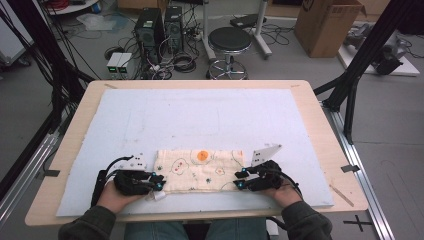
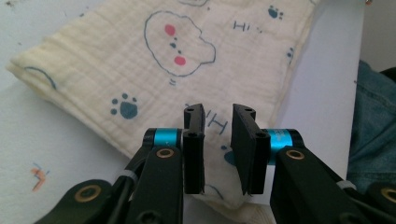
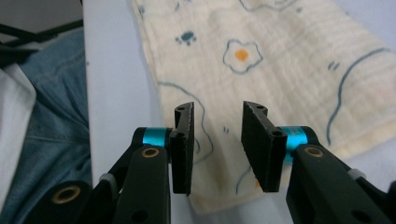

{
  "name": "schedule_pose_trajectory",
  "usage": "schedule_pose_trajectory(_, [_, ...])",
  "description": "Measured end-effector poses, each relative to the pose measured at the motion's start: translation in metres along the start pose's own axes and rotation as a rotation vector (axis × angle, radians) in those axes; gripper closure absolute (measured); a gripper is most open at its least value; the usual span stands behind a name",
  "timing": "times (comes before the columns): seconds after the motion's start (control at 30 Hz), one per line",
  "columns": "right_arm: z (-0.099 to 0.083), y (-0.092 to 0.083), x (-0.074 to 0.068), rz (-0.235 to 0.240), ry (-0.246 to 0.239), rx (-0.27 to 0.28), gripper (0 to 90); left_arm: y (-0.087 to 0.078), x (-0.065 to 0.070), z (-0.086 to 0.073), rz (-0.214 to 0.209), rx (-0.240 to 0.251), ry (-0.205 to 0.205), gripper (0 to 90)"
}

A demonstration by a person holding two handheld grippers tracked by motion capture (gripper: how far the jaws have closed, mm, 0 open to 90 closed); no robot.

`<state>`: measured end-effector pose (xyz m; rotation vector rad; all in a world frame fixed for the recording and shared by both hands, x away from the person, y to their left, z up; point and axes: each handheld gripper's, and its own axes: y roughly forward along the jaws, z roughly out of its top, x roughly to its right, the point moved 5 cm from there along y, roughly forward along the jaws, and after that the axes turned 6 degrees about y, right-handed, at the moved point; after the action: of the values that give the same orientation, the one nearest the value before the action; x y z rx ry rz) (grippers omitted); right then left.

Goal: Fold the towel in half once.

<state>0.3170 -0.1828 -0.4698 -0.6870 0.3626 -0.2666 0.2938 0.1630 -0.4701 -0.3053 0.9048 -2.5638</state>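
Both grippers, left gripper (image 2: 218,140) and right gripper (image 3: 217,142), hang released over the folded cloth (image 1: 200,170); pinching one layer could unfold it.

We hold black two-jaw tongs in each hand at the near edge, forearms coming in from below. Our left tongs (image 1: 159,185) point right, jaws apart with nothing pressed between them. Our right tongs (image 1: 240,180) point left, jaws likewise parted.
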Motion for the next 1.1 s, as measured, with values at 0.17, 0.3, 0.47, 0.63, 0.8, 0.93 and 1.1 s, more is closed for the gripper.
schedule_pose_trajectory(0.17, [-0.010, -0.002, -0.001, -0.027, -0.018, -0.016, 61.3, -0.002, 0.001, -0.005, 0.000, -0.001, -0.012, 72.4])
schedule_pose_trajectory(0.3, [-0.014, -0.006, -0.001, -0.037, -0.029, -0.009, 60.3, -0.006, 0.001, -0.009, 0.000, 0.003, -0.009, 72.0])
schedule_pose_trajectory(0.47, [-0.017, -0.007, -0.002, -0.048, -0.036, 0.003, 59.8, -0.007, 0.002, -0.011, 0.012, 0.007, 0.003, 71.8])
schedule_pose_trajectory(0.63, [-0.017, -0.007, -0.002, -0.043, -0.027, 0.010, 58.2, -0.007, 0.002, -0.011, 0.010, 0.011, 0.009, 70.9])
schedule_pose_trajectory(0.8, [-0.008, -0.009, -0.003, -0.023, -0.007, 0.057, 54.0, -0.012, 0.000, -0.003, 0.017, 0.058, 0.003, 65.3])
schedule_pose_trajectory(0.93, [0.005, -0.011, 0.004, -0.036, 0.007, 0.102, 53.2, -0.012, -0.009, 0.009, 0.045, 0.106, -0.026, 63.5])
schedule_pose_trajectory(1.1, [0.014, -0.014, 0.016, -0.080, 0.045, 0.123, 54.2, -0.005, -0.021, 0.018, 0.090, 0.098, -0.032, 63.2])
